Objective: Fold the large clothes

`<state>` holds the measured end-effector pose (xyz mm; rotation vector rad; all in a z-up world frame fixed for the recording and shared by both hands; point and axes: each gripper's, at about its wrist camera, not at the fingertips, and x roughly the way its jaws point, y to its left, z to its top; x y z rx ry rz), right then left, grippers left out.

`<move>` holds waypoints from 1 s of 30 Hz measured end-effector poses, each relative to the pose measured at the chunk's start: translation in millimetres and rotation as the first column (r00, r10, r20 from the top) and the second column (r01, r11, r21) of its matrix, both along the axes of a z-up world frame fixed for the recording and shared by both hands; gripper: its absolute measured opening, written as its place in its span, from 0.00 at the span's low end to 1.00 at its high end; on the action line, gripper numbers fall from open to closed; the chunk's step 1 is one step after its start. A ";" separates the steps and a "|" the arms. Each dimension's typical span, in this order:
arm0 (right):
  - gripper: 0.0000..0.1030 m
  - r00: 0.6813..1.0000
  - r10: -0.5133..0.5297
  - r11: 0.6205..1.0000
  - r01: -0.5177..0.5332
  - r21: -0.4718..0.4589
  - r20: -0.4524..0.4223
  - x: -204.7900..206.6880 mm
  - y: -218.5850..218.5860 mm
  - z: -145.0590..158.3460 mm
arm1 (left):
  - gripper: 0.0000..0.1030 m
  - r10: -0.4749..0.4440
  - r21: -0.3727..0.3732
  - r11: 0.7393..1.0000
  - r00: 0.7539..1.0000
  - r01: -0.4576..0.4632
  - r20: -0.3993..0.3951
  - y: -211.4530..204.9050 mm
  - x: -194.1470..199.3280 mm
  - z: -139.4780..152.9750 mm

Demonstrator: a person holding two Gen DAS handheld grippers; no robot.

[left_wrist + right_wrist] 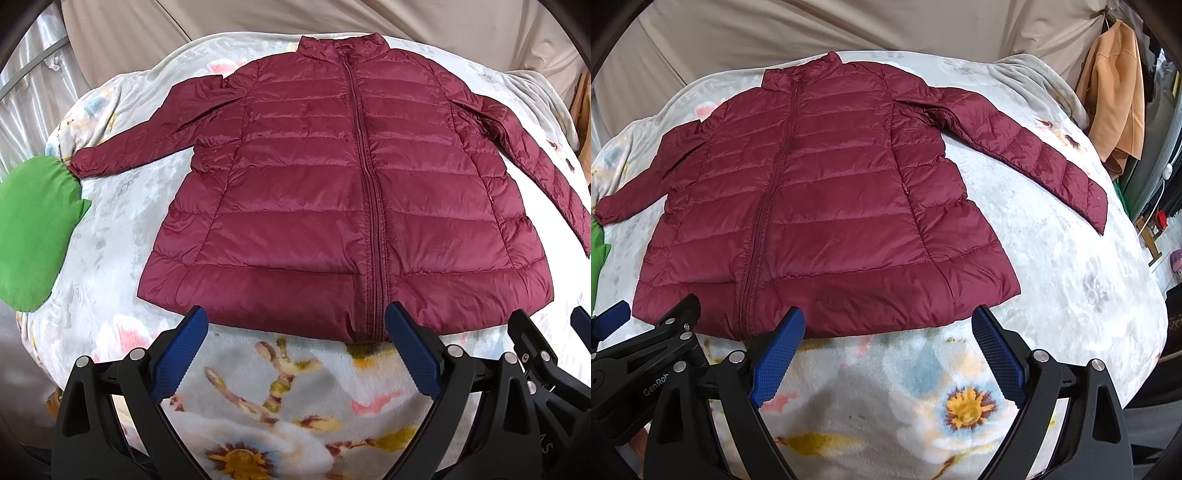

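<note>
A maroon quilted puffer jacket (332, 177) lies flat and zipped, front up, on a floral blanket (280, 398), collar at the far side and both sleeves spread outward. It also shows in the right wrist view (820, 206). My left gripper (295, 321) is open and empty, just above the blanket at the jacket's near hem, near the zipper. My right gripper (888, 321) is open and empty at the near hem, right of the zipper. Each gripper shows at the edge of the other's view.
A green garment (33, 225) lies at the blanket's left edge beside the left cuff. An orange garment (1115, 92) hangs at the far right. A beige sheet (849, 26) covers the back. The floral blanket (1071, 295) extends right of the jacket.
</note>
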<state>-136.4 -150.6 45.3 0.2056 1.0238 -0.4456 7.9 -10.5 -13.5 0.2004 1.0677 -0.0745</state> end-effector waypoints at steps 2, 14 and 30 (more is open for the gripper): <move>0.88 1.000 0.000 1.000 0.000 0.000 0.000 -0.3 0.0 -0.1 | 0.91 0.000 0.000 1.000 1.000 0.000 0.000 -0.1 0.0 0.0; 0.88 1.000 0.000 1.000 0.000 0.001 -0.001 -0.3 -1.2 -1.6 | 0.91 0.000 0.001 1.000 1.000 0.000 0.000 0.0 0.1 0.0; 0.88 1.000 -0.001 1.000 0.001 0.001 -0.003 0.2 -1.2 -2.1 | 0.91 0.000 0.001 1.000 1.000 0.000 -0.001 -0.3 0.4 0.3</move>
